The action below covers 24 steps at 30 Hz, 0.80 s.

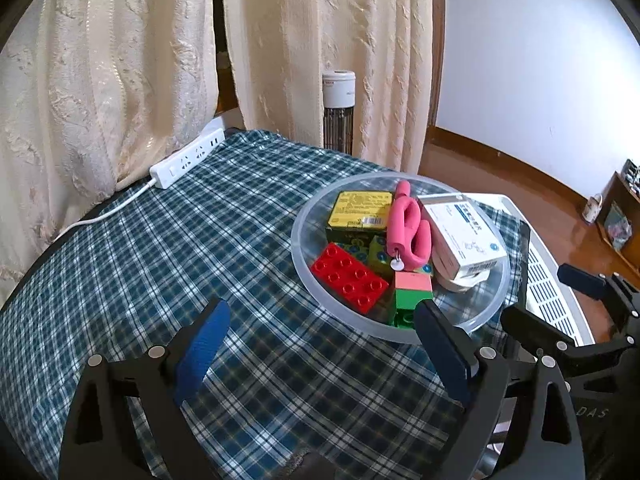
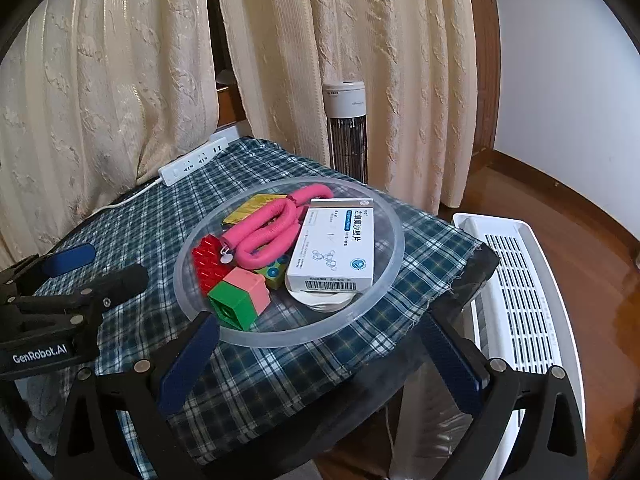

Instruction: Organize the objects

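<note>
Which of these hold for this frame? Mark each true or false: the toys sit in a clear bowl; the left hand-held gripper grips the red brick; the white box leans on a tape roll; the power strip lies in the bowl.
1. Toys sit in the clear bowl: true.
2. The left hand-held gripper grips the red brick: false; its jaws are open and empty.
3. The white box leans on a tape roll: true.
4. The power strip lies in the bowl: false; it lies on the checked cloth.
</note>
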Available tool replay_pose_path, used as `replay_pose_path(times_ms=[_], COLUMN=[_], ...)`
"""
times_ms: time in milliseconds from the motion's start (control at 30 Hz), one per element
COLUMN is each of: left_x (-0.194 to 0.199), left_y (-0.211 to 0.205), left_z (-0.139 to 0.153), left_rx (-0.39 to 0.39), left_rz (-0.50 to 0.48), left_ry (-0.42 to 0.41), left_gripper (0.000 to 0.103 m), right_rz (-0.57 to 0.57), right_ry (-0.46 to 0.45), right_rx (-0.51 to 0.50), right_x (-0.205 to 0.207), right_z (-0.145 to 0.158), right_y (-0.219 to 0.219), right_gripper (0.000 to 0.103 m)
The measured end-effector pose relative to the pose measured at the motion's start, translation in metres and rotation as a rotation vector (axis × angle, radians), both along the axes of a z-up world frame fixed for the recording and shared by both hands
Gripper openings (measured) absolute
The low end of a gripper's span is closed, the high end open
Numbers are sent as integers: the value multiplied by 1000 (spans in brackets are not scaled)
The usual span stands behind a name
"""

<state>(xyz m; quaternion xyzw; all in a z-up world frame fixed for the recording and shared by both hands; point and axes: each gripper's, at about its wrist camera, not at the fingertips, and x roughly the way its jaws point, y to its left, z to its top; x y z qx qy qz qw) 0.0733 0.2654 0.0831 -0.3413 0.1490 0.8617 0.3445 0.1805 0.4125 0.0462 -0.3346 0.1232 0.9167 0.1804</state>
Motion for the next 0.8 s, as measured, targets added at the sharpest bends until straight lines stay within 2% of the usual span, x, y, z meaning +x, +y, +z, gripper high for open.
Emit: replay_pose_path(times_ms=[367,600,800], left_x=[-2,-2,-2], left_y=[3,0,-2], left_z=[-7,-6,-6], left_rx=[-8,11,-4], left_rz=[-11,-9,2], left_ry=[-30,-3,10], left_gripper=[94,94,94], right_rz=[6,6,17], right_ry=[-24,-26,-25], right_rx=[11,5,5], right_x=[-3,-4,-4], right_z=[-7,-8,-7], right_y=[0,0,-3], right_gripper=[102,102,102])
